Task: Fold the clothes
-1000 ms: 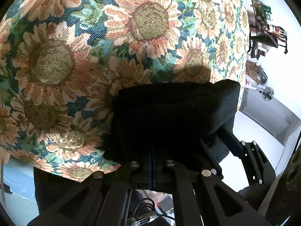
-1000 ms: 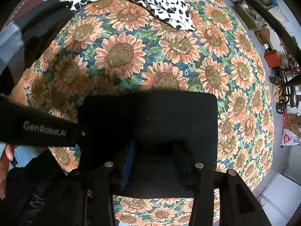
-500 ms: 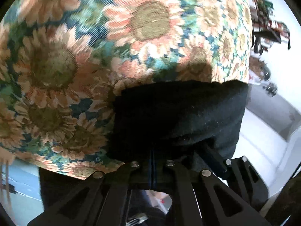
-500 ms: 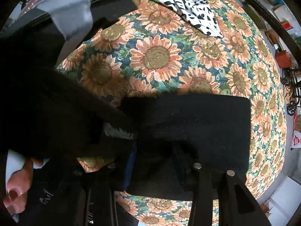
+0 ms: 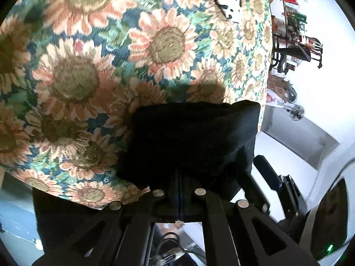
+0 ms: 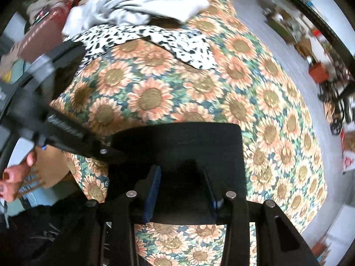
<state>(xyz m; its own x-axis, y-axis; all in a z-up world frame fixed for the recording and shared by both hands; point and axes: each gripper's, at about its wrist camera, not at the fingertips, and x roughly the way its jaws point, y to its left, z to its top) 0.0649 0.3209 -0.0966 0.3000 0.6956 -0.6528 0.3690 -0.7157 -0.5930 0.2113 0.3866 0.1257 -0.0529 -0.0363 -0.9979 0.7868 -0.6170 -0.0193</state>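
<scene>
i read the black garment as already folded down to a compact rectangle. it lies flat on the sunflower tablecloth near the table edge closest to me, with clean straight sides in the right wrist view. so this piece looks nearly finished, apart from letting go or maybe one last tuck.

more work is left further back on the table. a black-and-white spotted garment is spread loosely there, and a crumpled white garment sits behind it, touching or overlapping it. neither looks folded.

my left gripper has its jaws pressed together with only a thin seam between them, clamped on the near edge of the black garment. the cloth bulges up in front of the fingers, so in the left wrist view the fold looks puffy rather than flat at that corner. in the right wrist view the left gripper reaches in from the left onto the same piece.

my right gripper has its jaws spread wide, one blue pad on the left and the other finger well apart on the right. it sits over the near part of the black rectangle and holds nothing. i cannot tell whether the fingertips touch the fabric.
</scene>
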